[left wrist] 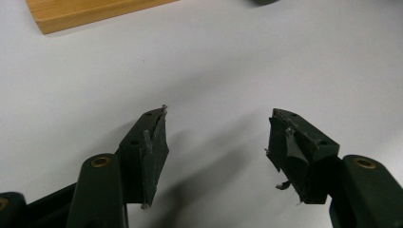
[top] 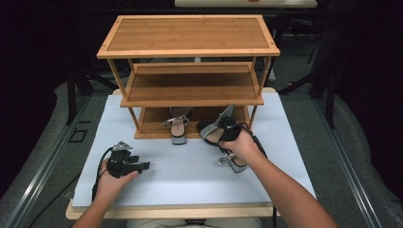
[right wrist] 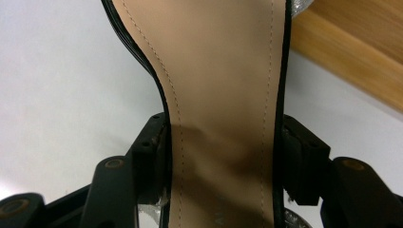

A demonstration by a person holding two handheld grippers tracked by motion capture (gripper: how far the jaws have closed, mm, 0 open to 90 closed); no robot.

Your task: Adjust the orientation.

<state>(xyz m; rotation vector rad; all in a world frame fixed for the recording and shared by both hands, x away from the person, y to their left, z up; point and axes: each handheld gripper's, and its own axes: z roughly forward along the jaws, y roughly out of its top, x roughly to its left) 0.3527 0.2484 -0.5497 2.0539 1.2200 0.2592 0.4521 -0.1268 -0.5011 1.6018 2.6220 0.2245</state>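
A heeled sandal (top: 209,130) with a tan insole (right wrist: 223,85) and black edge lies slanted in front of the rack's bottom shelf, its block heel (top: 236,164) toward me. My right gripper (top: 228,129) is shut on it, with both pads pressed against the sides of its narrow waist (right wrist: 225,142). The matching sandal (top: 178,129) sits on the bottom shelf, its silver strap up. At the near left my left gripper (top: 140,162) rests low over the white mat, open with nothing between its fingers (left wrist: 216,137).
A three-tier bamboo shoe rack (top: 190,50) stands at the back of the white mat (top: 190,180); its top and middle shelves are bare. The rack's base edge (left wrist: 85,12) lies ahead of the left gripper, and beside the held sandal (right wrist: 351,57). Dark floor surrounds the table.
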